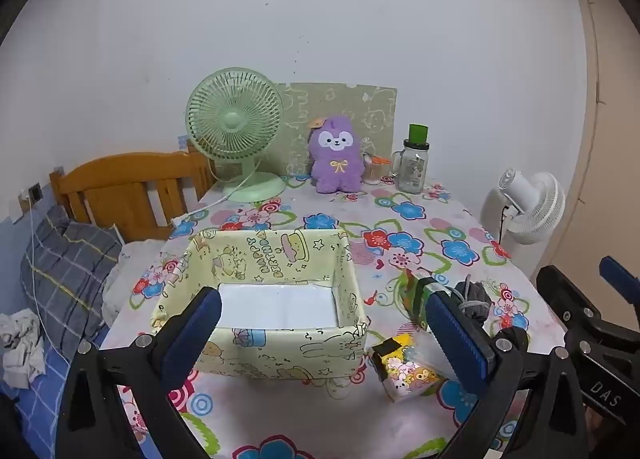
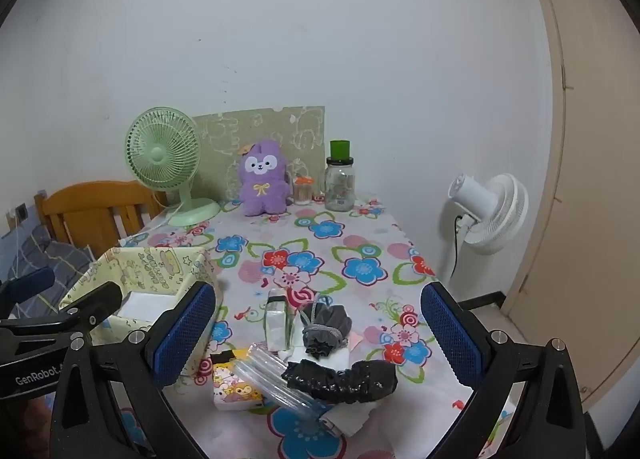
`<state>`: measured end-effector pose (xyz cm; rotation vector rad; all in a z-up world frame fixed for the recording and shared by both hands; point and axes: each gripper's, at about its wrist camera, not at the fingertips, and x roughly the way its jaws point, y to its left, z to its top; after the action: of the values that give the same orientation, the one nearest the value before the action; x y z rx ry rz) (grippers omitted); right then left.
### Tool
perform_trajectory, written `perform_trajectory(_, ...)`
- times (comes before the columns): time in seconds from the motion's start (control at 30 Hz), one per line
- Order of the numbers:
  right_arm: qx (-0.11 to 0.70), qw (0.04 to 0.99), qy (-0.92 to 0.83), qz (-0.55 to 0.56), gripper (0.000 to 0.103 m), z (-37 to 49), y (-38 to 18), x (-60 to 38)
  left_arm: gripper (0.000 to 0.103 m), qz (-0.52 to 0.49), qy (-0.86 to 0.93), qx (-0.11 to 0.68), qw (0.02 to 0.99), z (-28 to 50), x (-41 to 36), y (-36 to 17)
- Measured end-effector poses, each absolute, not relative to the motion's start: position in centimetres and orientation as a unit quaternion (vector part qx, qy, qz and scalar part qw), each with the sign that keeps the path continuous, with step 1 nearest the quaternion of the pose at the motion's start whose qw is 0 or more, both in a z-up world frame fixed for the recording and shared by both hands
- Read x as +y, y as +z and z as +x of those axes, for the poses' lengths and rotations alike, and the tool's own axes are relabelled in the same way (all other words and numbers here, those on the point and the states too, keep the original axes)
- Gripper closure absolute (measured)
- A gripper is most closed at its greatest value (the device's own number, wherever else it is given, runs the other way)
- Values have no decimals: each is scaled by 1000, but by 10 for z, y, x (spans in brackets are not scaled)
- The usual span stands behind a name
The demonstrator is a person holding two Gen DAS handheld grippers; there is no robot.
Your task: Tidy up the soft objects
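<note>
**Box empty, small soft things still waiting on the table**

We judge the job as barely begun. The pale yellow cartoon-printed open box [image 1: 276, 323] sits straight ahead of our left tongs [image 1: 324, 329], its white floor bare. Everything to be sorted lies on the flower-patterned tablecloth [image 2: 360, 243], between the spread fingers of our right tongs [image 2: 320, 335]: the black ruffled fabric band [image 2: 340, 379] nearest, the grey drawstring pouch [image 2: 326, 325] just beyond it, the clear plastic sleeve [image 2: 276, 379] touching the band's left end, and the small yellow cartoon packet [image 2: 234, 387] toward the box. The purple plush animal [image 2: 264, 179] stands far ahead by the wall.

Both tongs are spread wide, released, gripping nothing and touching nothing we can see.
</note>
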<state>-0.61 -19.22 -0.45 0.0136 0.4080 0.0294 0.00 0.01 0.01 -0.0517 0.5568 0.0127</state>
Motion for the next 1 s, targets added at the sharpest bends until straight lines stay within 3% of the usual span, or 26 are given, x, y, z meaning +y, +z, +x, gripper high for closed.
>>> perform_trajectory(1.0, 209, 978, -8, 4, 0, -5, -10, -196, 0, -8, -3, 266, 964, 3, -15, -6)
